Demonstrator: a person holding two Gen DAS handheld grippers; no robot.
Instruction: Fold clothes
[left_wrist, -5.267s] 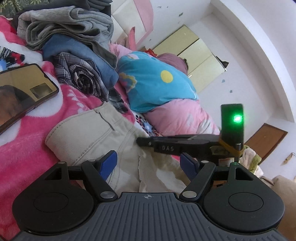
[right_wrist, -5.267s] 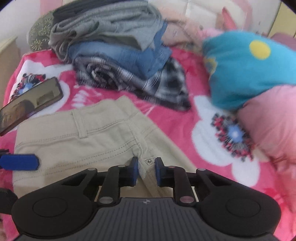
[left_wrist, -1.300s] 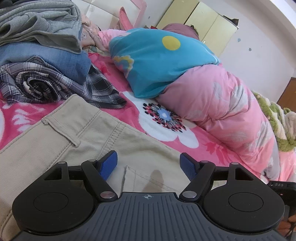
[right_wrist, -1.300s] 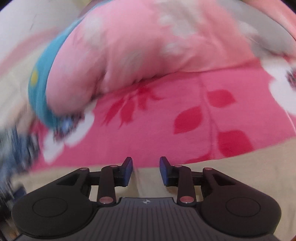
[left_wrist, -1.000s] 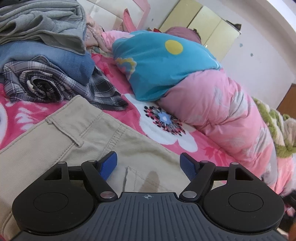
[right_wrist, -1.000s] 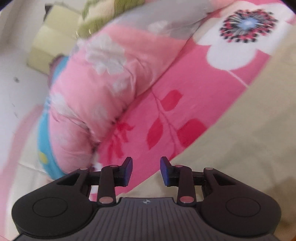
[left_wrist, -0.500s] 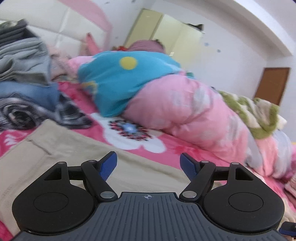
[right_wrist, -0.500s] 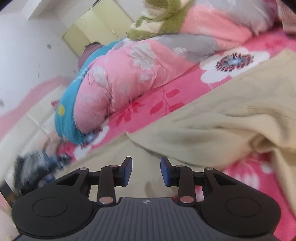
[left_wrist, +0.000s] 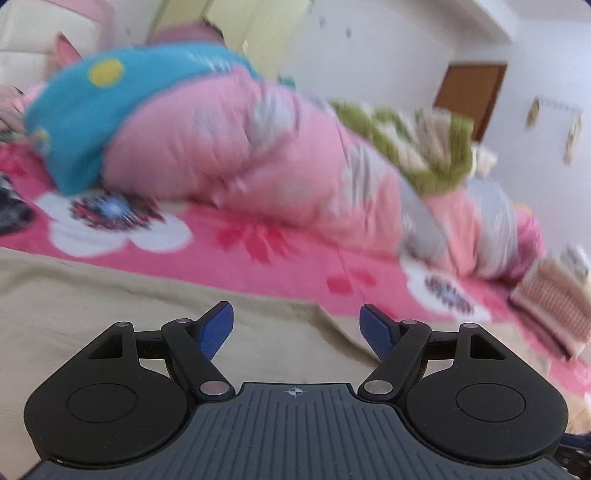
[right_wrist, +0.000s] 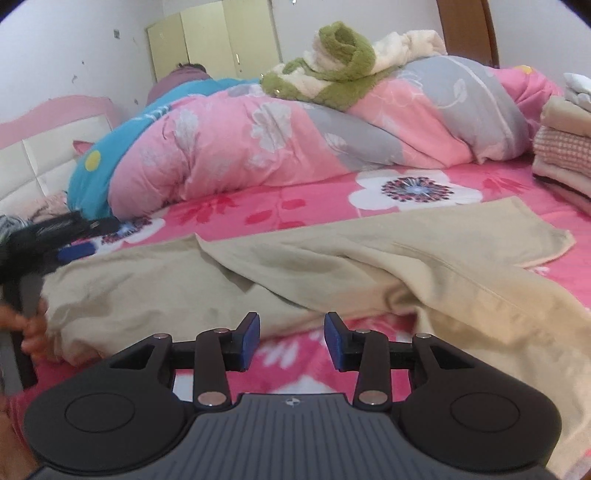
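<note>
The right gripper (right_wrist: 291, 339) sits lowest in its own view, ribbed grey body and black arms ending in flat blue pads; its jaws are opening, with nothing between them, only the pink sheet (right_wrist: 295, 210) below. Just past the pads lie the trousers (right_wrist: 332, 269), beige twill, rumpled, one leg draped across the other with a stitched seam along it and a squared hem out to the right. They spread over the near part of the bed, from the left edge of the view to the right. At that left edge a hand (right_wrist: 31, 328) grips the dark handle of the left gripper (right_wrist: 74, 251), blurred, its blue pad over the trousers' far end.

In the left wrist view the left gripper (left_wrist: 297, 325) has its jaws wide apart and empty, hovering over smooth beige cloth (left_wrist: 110, 295) that fills the lower left.

Beyond the trousers the sheet is fleecy, printed with white flowers and red leaves. To the right stands a stack (right_wrist: 565, 147) of folded cloths, one checked. Farther back runs a long puffy duvet (right_wrist: 295, 147), pink and grey with pale blossoms, a turquoise end with a yellow dot at the left. A shaggy green and cream blanket (right_wrist: 343, 59) is bunched on top. Behind are a padded headboard (right_wrist: 48, 162) and pale yellow wardrobe (right_wrist: 221, 40).
</note>
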